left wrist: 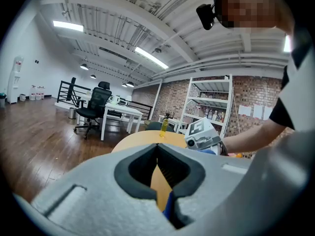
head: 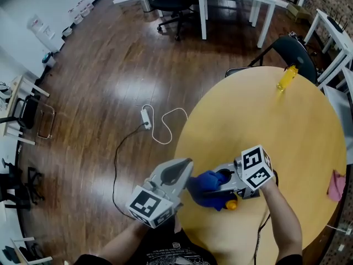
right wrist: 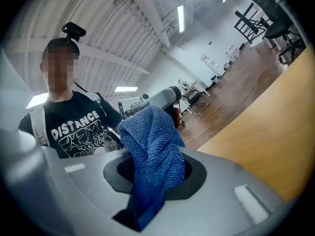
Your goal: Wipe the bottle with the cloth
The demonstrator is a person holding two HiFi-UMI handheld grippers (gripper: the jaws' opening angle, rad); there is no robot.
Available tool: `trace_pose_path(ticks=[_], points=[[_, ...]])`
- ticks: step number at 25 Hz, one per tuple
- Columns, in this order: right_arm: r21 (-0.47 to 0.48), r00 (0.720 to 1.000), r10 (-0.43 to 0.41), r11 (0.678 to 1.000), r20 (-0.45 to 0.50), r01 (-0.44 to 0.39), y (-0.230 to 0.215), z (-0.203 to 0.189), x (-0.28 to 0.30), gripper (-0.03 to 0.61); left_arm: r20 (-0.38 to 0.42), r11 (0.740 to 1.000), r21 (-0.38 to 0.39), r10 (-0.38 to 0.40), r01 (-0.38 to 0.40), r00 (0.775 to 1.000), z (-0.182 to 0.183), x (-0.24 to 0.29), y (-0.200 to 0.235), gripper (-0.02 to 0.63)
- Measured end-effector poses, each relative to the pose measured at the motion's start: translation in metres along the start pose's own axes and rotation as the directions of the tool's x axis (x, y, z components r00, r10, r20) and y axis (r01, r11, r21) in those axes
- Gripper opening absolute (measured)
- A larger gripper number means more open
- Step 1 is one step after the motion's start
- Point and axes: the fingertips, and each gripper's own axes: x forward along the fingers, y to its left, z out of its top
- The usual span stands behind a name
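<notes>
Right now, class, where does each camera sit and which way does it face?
Head view: on the head, steeply down at the round table; both forearms, left tongs, right tongs.
Left gripper view: on left tongs, across the table toward right tongs and forearm.
Right gripper view: on right tongs, back at the person's torso past the blue cloth.
Shared: head and right gripper views both show the cloth.

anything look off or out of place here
A pink cloth sits right at the table's right edge and might slip off. A power strip with its white cable lies loose on the floor. Nothing spilled or damaged shows.
</notes>
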Motion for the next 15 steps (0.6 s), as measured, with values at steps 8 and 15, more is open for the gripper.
trace_pose_path(ticks=[8,15], points=[[-0.003,0.999,0.041,0.999,-0.031,-0.042,-0.011,-0.012,0.010,0.087,-0.007,1.000,0.002,0.006,-0.006,1.000,-0.004,0.001,0.002,0.003],[-0.067,0.993,0.033,0.997,-0.110,-0.040,-0.020,-0.029,0.019,0.087,0.003,1.000,0.002,0.005,-0.005,1.000,-0.004,-0.002,0.001,0.003]])
